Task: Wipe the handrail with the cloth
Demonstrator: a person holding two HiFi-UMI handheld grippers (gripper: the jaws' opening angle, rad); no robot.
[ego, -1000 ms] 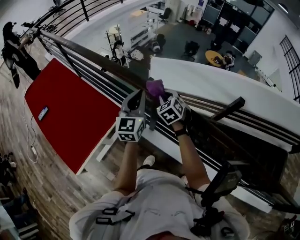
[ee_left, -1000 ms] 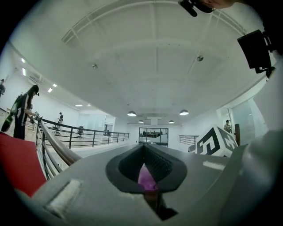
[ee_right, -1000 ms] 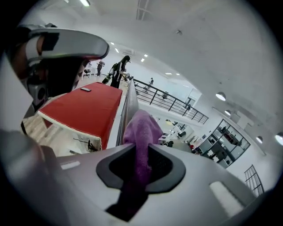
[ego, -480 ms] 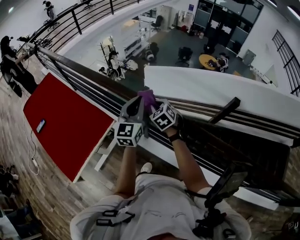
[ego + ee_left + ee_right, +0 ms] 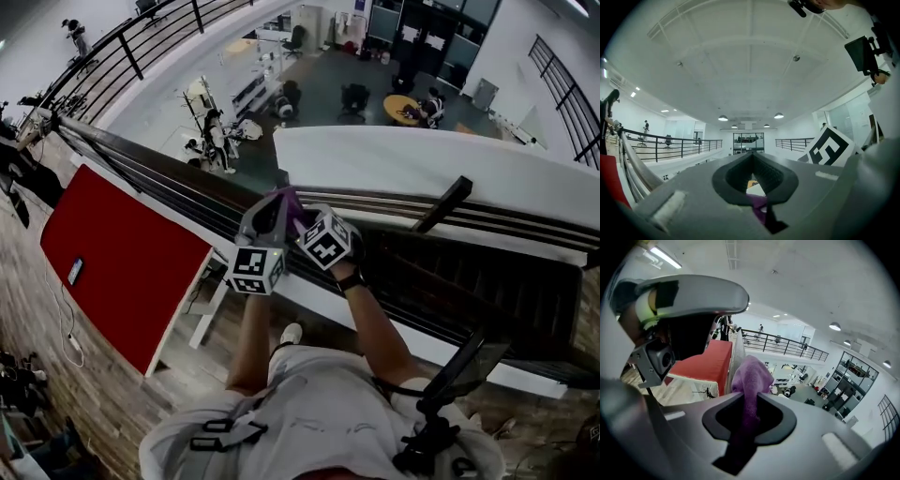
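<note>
Purple cloth (image 5: 751, 373), soft and bunched, rises through my right tool (image 5: 749, 401). Its jaws are closed tight on the cloth, and a rounded wad bulges past the tips. My left tool (image 5: 751, 159) is closed as well, tips meeting, with a scrap of the same cloth caught low between its jaws. In the head view the tools sit side by side, with the cloth at the dark handrail (image 5: 169, 167). A red panel (image 5: 112, 253) lies beside the railing.
</note>
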